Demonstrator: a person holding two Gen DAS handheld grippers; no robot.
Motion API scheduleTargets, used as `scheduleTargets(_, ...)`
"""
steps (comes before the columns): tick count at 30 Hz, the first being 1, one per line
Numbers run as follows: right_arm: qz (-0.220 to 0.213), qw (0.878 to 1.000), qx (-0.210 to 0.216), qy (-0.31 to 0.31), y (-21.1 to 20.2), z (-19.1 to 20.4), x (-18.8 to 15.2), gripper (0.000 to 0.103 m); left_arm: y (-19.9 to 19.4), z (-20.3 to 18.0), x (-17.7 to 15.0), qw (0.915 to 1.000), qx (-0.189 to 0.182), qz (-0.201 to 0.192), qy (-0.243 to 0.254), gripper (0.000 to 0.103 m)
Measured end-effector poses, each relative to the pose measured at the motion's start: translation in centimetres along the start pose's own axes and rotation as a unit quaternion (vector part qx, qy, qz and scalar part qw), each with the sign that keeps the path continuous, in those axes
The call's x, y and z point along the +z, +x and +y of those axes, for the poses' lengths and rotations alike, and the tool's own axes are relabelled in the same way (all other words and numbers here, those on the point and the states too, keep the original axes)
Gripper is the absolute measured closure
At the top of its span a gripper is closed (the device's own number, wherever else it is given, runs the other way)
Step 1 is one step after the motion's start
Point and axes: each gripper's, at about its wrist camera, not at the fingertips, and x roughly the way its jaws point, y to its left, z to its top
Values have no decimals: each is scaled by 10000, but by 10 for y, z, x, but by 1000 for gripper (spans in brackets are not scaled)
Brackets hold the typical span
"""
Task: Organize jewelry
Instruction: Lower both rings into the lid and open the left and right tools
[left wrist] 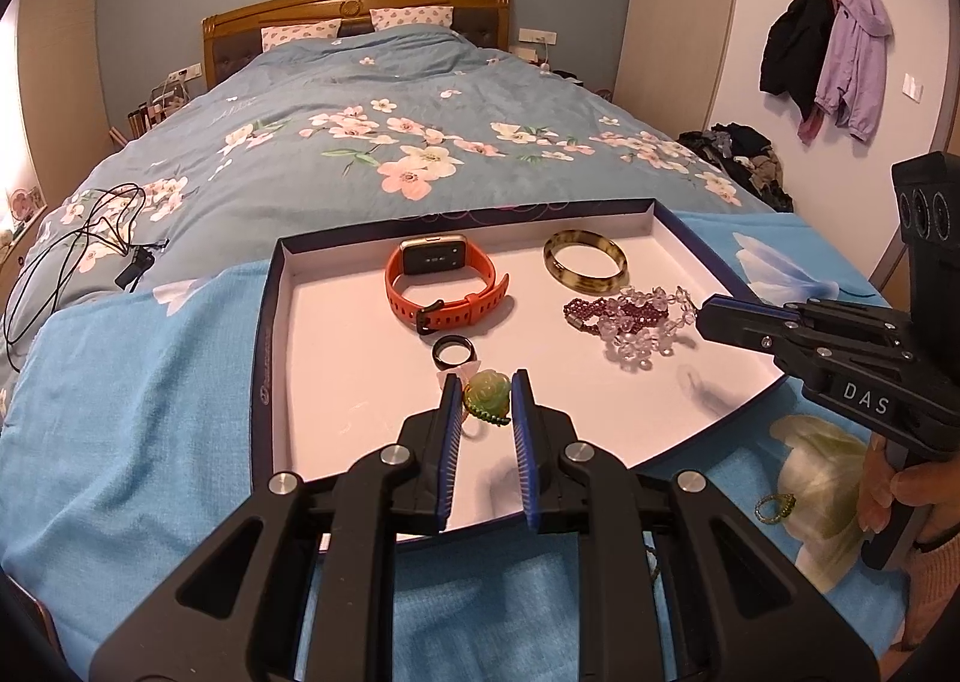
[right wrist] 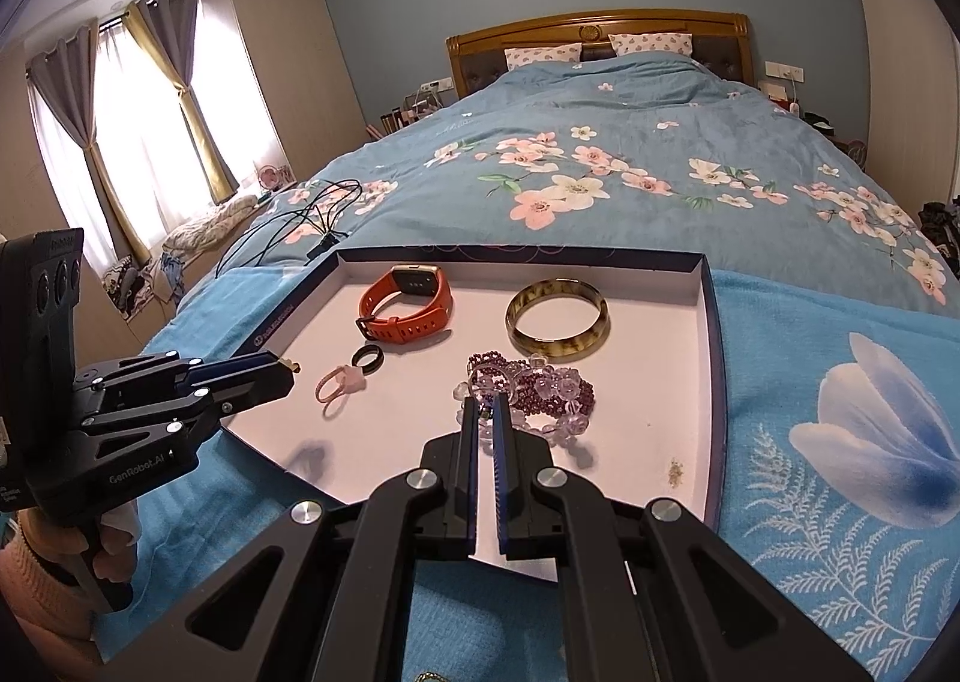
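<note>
tray (left wrist: 690, 238) on bed, our carrier, walls low | watch (left wrist: 441, 286) far edge, bangle (left wrist: 585, 262) far right corner, bead bracelets (left wrist: 630, 322) right edge | left gripper (left wrist: 486, 403) nearly closed, pinching green flower ring (left wrist: 487, 395) above near middle; a slack pinch could drop it onto black ring (left wrist: 454, 353) | right gripper (right wrist: 487, 412) closed, empty, may snag beads | near left tray floor free

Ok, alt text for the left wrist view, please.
The left gripper holds a green flower ring over a shallow tray on a bed; the tray holds an orange watch, bangle and beaded bracelets.
</note>
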Motion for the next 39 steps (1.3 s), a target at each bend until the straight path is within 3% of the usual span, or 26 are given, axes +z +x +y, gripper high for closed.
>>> scheduleTargets(39,451,9984,-337,-29,27,2,-1,98,39,6,0,9985,316,422,-169,85)
